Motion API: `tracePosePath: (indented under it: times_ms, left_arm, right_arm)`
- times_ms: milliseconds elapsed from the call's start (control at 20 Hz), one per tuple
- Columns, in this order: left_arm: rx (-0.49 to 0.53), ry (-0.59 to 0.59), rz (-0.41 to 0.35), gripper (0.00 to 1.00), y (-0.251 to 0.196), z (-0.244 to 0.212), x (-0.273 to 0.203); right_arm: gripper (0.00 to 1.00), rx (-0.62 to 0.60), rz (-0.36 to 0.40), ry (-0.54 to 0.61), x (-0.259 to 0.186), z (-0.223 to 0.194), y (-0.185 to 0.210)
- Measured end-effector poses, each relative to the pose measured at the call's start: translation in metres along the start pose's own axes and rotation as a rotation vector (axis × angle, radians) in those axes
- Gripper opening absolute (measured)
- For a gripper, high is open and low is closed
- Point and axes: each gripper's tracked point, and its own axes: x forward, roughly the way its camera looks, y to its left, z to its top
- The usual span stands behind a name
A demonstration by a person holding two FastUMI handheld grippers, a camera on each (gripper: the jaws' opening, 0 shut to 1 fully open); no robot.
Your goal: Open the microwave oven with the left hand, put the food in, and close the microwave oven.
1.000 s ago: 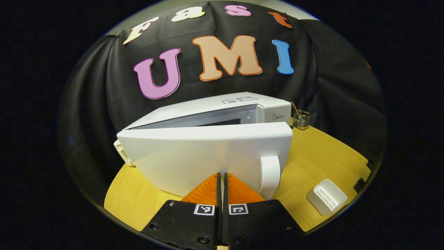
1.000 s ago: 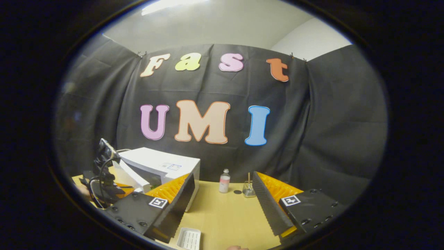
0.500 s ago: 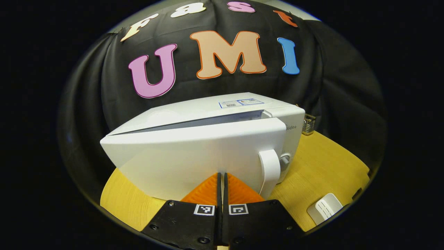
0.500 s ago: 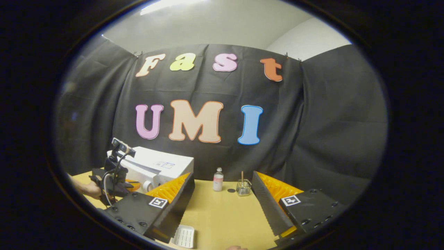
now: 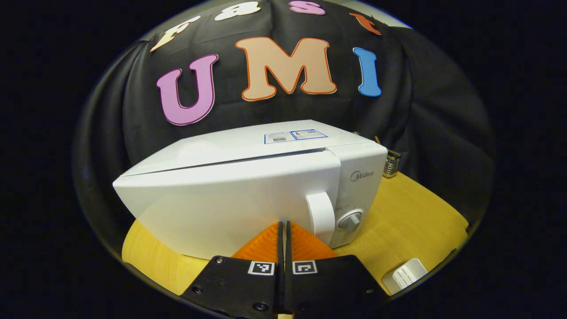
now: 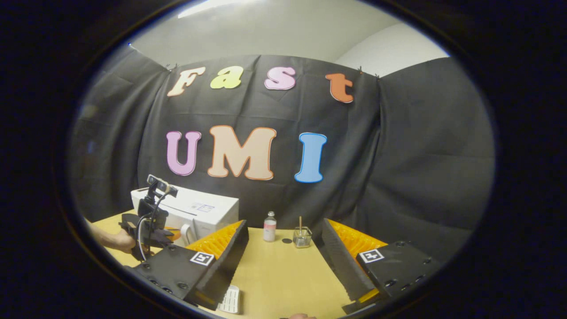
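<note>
The white microwave oven [image 5: 248, 177] stands on the yellow table, with its door [image 5: 221, 204] almost flush against the body and a thin dark slit along the door's top edge. My left gripper [image 5: 283, 223] is shut with nothing in it, its tips right at the door face, just left of the white handle [image 5: 320, 212]. A round knob [image 5: 350, 220] sits on the panel to the right. In the right gripper view the microwave oven [image 6: 208, 210] is far left, with a hand holding the left gripper [image 6: 148, 226] in front of it. My right gripper [image 6: 284, 226] hangs open and holds nothing, above the table.
A small white slotted tray [image 5: 404, 275] lies on the wooden table [image 5: 412, 221] near its front edge and shows again as the tray [image 6: 231, 300]. A small bottle [image 6: 269, 226] and a glass jar with a stick [image 6: 302, 237] stand at the back by the black cloth.
The microwave door has swung from partly ajar to almost closed as my left gripper pressed forward against it. The right gripper stayed open and drifted slightly.
</note>
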Motion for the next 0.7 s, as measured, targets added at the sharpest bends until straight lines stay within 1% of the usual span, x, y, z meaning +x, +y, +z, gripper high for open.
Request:
tracePosePath:
  times_ms: [100,150,250,300,400,550,600,650,700]
  left_arm:
    - [-0.030,-0.008,-0.001,0.01,0.000,0.004,0.004]
    - [-0.017,-0.019,0.001,0.01,0.002,0.014,0.006]
    - [-0.050,0.012,-0.010,0.01,0.001,0.003,0.010]
    - [-0.043,-0.009,-0.016,0.01,-0.001,0.009,0.006]
    - [-0.023,0.000,-0.002,0.01,0.004,0.005,0.002]
    - [-0.033,-0.027,-0.015,0.01,-0.001,0.013,-0.016]
    - [-0.031,-0.042,-0.026,0.01,-0.003,0.016,-0.026]
    - [-0.023,-0.066,-0.031,0.01,-0.005,0.022,-0.039]
    - [-0.019,-0.090,-0.041,0.01,-0.005,0.027,-0.054]
  right_arm:
    - [0.96,0.001,-0.004,0.018,-0.001,-0.006,-0.003]
    - [0.97,0.008,-0.006,0.020,-0.002,-0.006,-0.004]
    - [0.96,0.009,-0.004,0.016,-0.004,-0.006,-0.005]
    - [0.96,0.003,-0.011,0.014,-0.005,-0.005,-0.008]
    - [0.96,0.005,-0.011,0.014,-0.009,-0.005,-0.009]
    - [0.96,0.013,-0.012,0.022,-0.011,-0.010,-0.007]
    - [0.97,0.018,-0.012,0.022,-0.010,-0.008,-0.006]
    - [1.00,0.022,-0.009,0.017,-0.011,-0.006,-0.004]
    - [1.00,0.026,-0.007,0.011,-0.011,-0.004,-0.001]
